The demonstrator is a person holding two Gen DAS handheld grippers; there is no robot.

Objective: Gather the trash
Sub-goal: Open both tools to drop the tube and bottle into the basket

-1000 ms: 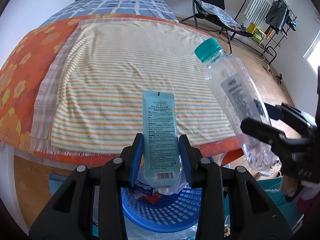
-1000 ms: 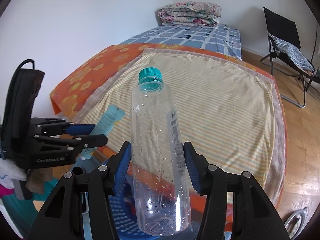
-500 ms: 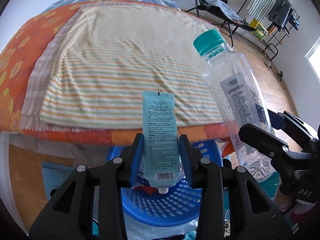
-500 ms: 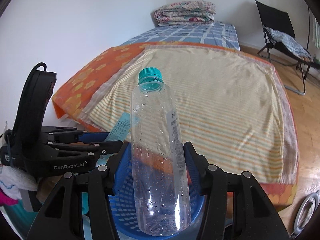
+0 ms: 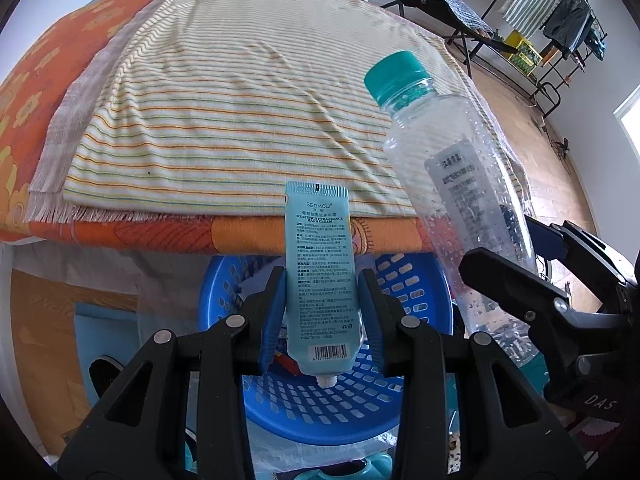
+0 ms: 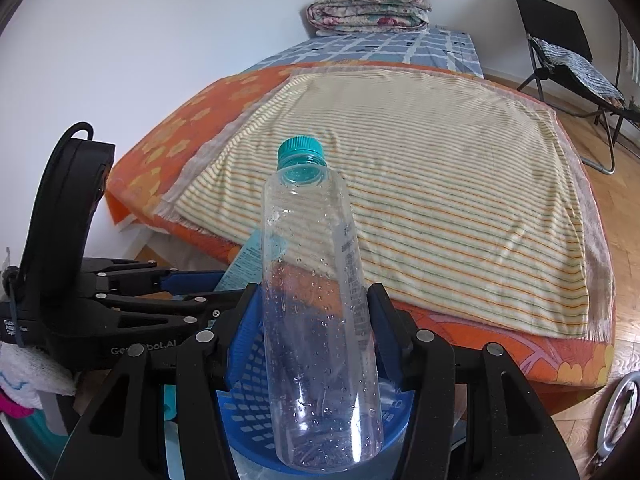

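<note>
- The left wrist view showed the printed back of a flat light-blue plastic hand cream tube [image 5: 320, 280], with a barcode near its lower end and its small white nozzle pointing down; in the right wrist view only a narrow slice of this tube [image 6: 249, 258] was visible behind the bottle.
- The left wrist view also showed a clothes rack [image 5: 560, 32] and a bright window edge at the far right, which the right wrist view did not show.
- The right wrist view showed a folded floral quilt [image 6: 370, 8] at the far end of the bed and a white wall; these were not in the left wrist view.
- A black folding chair [image 6: 560, 40] stood on the wooden floor beside the bed.
- The left gripper [image 5: 322, 312] was clenched on the tube, its blue pads pressing both sides, and it held the tube upright over a round blue perforated plastic basket [image 5: 408, 396].
- The right gripper [image 6: 318, 320] was grasping a clear plastic bottle with a teal cap [image 6: 316, 300], cap upward and leaning slightly, wet drops inside it.
- The bottle's base hung above the same basket [image 6: 248, 412], which stood on the floor just beside the edge of the bed.
- The two grippers were close side by side, both pointing toward the cream striped cloth [image 5: 248, 112] on the orange flowered bedcover [image 5: 24, 92].
</note>
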